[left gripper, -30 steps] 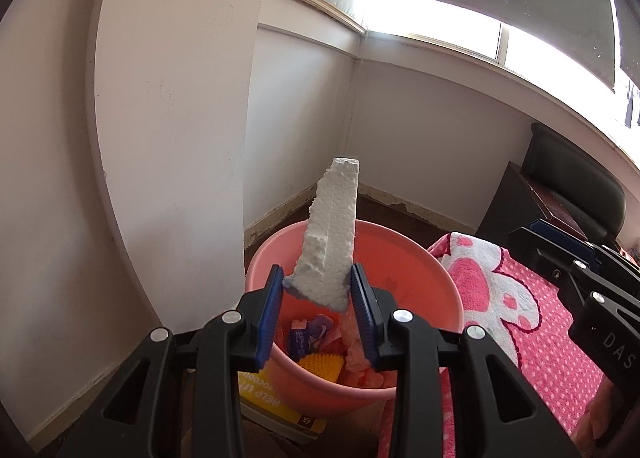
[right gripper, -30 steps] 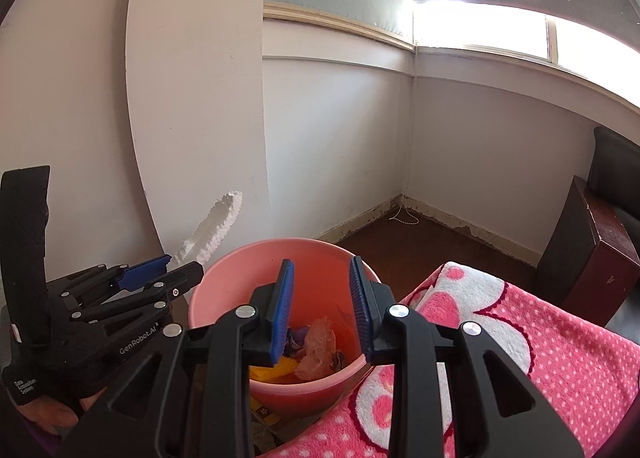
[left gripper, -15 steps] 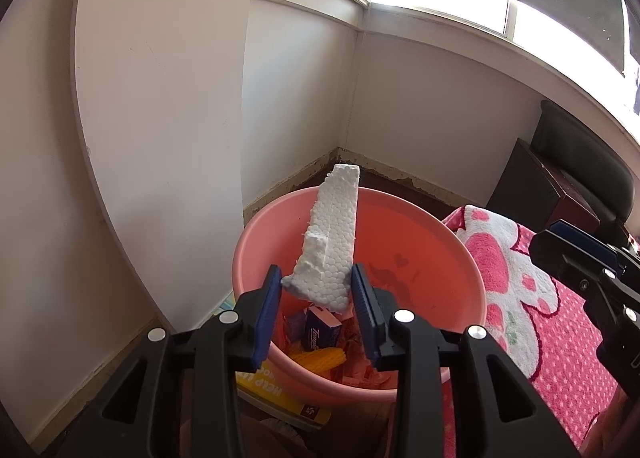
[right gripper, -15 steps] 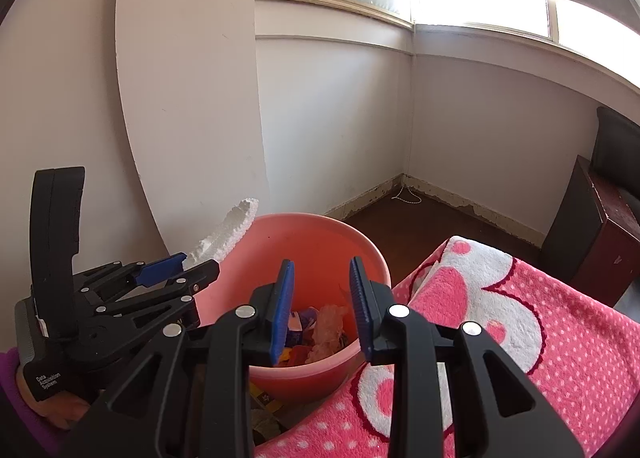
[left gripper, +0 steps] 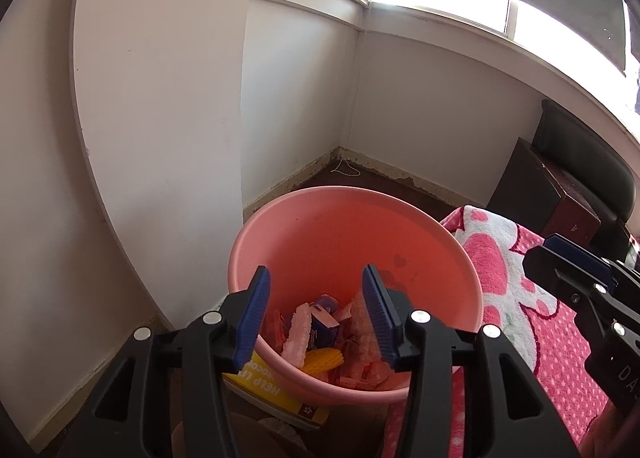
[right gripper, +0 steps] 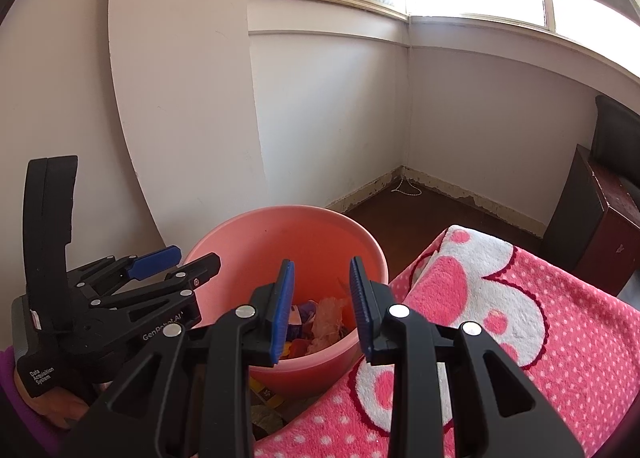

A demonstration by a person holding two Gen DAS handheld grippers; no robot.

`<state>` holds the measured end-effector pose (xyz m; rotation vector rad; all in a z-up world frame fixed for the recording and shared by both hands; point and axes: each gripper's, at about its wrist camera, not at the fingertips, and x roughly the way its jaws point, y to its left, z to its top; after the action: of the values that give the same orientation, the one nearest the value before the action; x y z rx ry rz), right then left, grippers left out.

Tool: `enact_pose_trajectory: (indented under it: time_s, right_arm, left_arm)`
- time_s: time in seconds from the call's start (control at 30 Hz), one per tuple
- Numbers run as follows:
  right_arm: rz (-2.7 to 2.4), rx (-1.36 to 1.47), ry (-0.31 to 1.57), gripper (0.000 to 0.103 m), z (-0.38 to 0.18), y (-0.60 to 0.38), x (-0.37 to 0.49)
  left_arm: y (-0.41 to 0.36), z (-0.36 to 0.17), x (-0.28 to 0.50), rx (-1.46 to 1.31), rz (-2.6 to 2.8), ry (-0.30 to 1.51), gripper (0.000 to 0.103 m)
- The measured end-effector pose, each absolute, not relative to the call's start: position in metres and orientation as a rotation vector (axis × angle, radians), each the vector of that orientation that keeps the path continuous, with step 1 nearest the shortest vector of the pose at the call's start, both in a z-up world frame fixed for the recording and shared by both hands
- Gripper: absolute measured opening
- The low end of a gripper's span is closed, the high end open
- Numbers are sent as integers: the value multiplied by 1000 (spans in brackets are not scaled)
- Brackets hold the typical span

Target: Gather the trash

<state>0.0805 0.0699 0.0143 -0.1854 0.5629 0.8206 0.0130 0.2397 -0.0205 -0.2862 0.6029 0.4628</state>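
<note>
A pink plastic bucket stands on the floor by the wall, also in the right wrist view. It holds mixed trash: a pale foam piece, a blue carton, a yellow ridged piece and wrappers. My left gripper is open and empty over the bucket's near rim; it also shows at the left of the right wrist view. My right gripper is open and empty, just right of the left one, above the bucket's edge.
A pink and white dotted blanket lies right of the bucket, also seen in the left wrist view. A yellow book lies under the bucket's near side. A dark cabinet stands at the right. White walls are close on the left.
My left gripper has opened and the white foam strip it held has dropped into the bucket. Both grippers have tilted a little lower toward the bucket.
</note>
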Motion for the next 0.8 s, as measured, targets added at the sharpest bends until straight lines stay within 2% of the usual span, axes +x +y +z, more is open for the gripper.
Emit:
enact_pose_trajectory:
  time_s: [0.1, 0.2, 0.3, 0.6, 0.63, 0.67, 0.7, 0.8]
  right_arm:
    - [823, -183, 564, 29, 15, 68, 79]
    - [828, -181, 564, 29, 15, 66, 78]
    - [836, -177, 566, 29, 15, 64, 78]
    - [838, -177, 568, 29, 15, 52, 71]
    - [834, -181, 564, 32, 16, 51, 69]
    - [834, -183, 560, 41, 16, 49, 67]
    - [837, -181, 555, 44, 17, 47, 65]
    - [848, -178, 544, 48, 20, 41, 59]
  left_arm:
    - [237, -16, 12, -285, 458, 598, 47]
    - [234, -12, 10, -282, 448, 596, 55]
    - [229, -8, 8, -270, 443, 600, 58]
    - [218, 7, -2, -261, 437, 579, 61]
    - [217, 9, -4, -263, 435, 576, 62]
    - [216, 11, -6, -266, 435, 573, 62]
    - [215, 13, -8, -268, 435, 572, 62]
    - [211, 17, -12, -272, 436, 567, 63]
